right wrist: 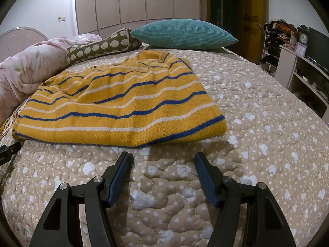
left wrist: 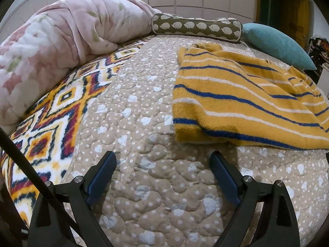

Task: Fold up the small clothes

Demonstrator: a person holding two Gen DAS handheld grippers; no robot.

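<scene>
A yellow knitted sweater with blue and white stripes (left wrist: 242, 94) (right wrist: 123, 103) lies folded on the beige quilted bedspread (left wrist: 144, 107) (right wrist: 257, 113). My left gripper (left wrist: 163, 156) hovers open over the quilt, just short of the sweater's near left corner, with nothing between its fingers. My right gripper (right wrist: 163, 157) stands open too, a little in front of the sweater's near edge, its blue pads (right wrist: 121, 177) apart and empty. A black part of the left gripper (right wrist: 8, 149) shows at the right wrist view's left edge.
A pink floral duvet (left wrist: 53, 47) (right wrist: 26, 70) is bunched at the left. A brown bolster with white hedgehogs (left wrist: 195, 26) (right wrist: 100, 46) and a teal pillow (left wrist: 277, 43) (right wrist: 183, 34) lie behind the sweater. A patterned blanket (left wrist: 53, 123) covers the left edge. Shelves (right wrist: 304, 68) stand right.
</scene>
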